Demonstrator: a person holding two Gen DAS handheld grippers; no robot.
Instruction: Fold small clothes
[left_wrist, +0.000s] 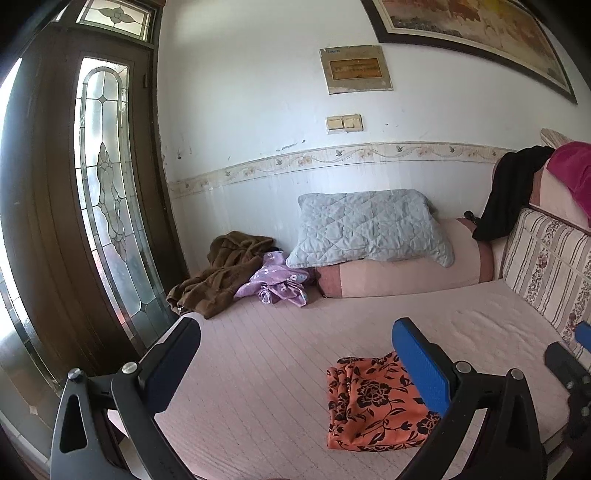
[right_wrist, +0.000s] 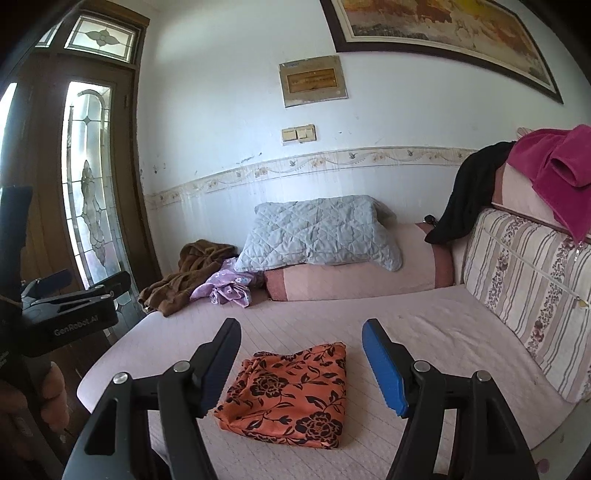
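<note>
1. Lying crumpled at far left of the bed (right_wrist: 424, 325), against the door side: brown garment (right_wrist: 184, 277); unfolded, untouched.
2. Heaped just beside it, touching the bolster end: lilac floral garment (right_wrist: 227, 288); likewise unfolded.
3. Held well above the mattress at left: left gripper (left_wrist: 295, 354); jaws wide apart, nothing between them.
4. Resting near the front edge of the bed: orange garment with black flowers (right_wrist: 291, 395); compact, roughly squared, layered edges showing at its left side; judged already folded, or very nearly so, with some rumpling on top.
5. Poised over the orange piece: right gripper (right_wrist: 301, 354); jaws wide apart, holding nothing, not touching the cloth.
6. Draped over the backrest at far right: black garment (right_wrist: 469, 192) and magenta garment (right_wrist: 554, 166); unclear whether part of the job.
7. Judged progress: one item done; at least two left at the far end.
</note>
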